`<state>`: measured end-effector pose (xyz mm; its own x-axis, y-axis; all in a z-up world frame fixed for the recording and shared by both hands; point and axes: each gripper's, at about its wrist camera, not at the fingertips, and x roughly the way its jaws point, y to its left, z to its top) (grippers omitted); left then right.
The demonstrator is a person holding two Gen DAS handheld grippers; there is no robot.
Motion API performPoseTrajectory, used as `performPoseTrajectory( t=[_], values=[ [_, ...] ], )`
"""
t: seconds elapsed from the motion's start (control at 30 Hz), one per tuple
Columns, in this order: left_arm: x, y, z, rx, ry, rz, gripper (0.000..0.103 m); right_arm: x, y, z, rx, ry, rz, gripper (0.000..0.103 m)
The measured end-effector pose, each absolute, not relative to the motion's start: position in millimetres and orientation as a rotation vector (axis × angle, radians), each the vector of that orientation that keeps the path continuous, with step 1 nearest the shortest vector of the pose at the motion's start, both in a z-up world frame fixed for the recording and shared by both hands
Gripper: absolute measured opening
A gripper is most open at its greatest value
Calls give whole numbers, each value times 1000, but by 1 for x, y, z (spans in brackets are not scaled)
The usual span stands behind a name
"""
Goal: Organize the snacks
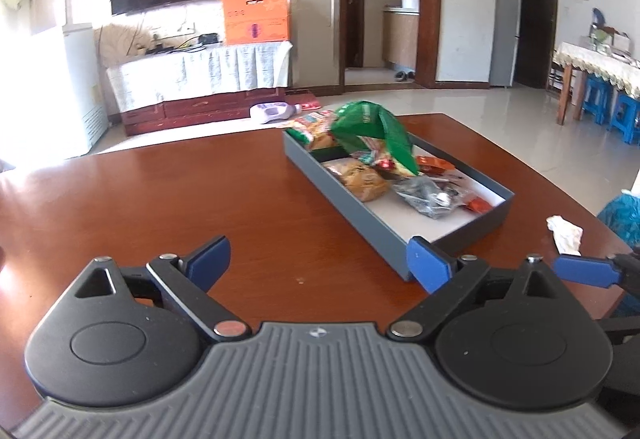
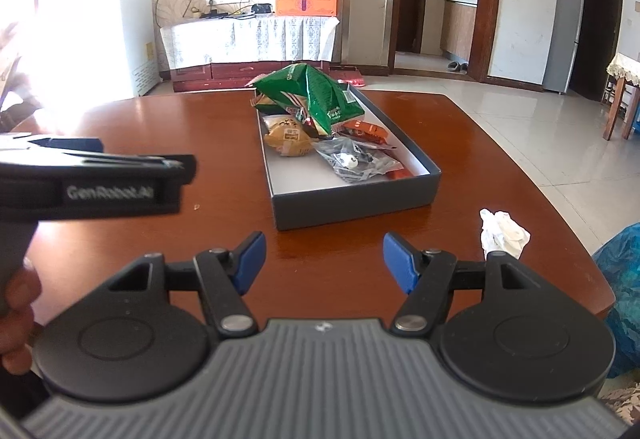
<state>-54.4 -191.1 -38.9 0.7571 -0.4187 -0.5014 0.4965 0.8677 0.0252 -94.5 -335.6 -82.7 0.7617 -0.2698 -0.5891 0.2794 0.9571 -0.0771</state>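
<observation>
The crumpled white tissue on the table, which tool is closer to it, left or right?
Right. The right tool is open with the crumpled tissue just beyond its right finger. The left tool, also open, sits farther left, the right one between it and the tissue.

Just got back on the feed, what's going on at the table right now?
Nothing is being held. The left claw and right claw both hang open over the wooden table, short of the grey box. The green snack bag, a bun packet and smaller wrappers already lie inside. A crumpled tissue sits beside it.
</observation>
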Motion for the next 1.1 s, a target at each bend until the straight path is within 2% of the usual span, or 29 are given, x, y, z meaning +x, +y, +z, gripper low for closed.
performPoseTrajectory(
  t=[0.27, 1.1],
  values=[
    [-59, -198, -39, 156, 494, -490, 103, -95, -338, -85, 22, 650, -299, 67],
    [-62, -211, -46, 212, 511, -496, 103, -94, -340, -86, 27, 662, -297, 68]
  ],
)
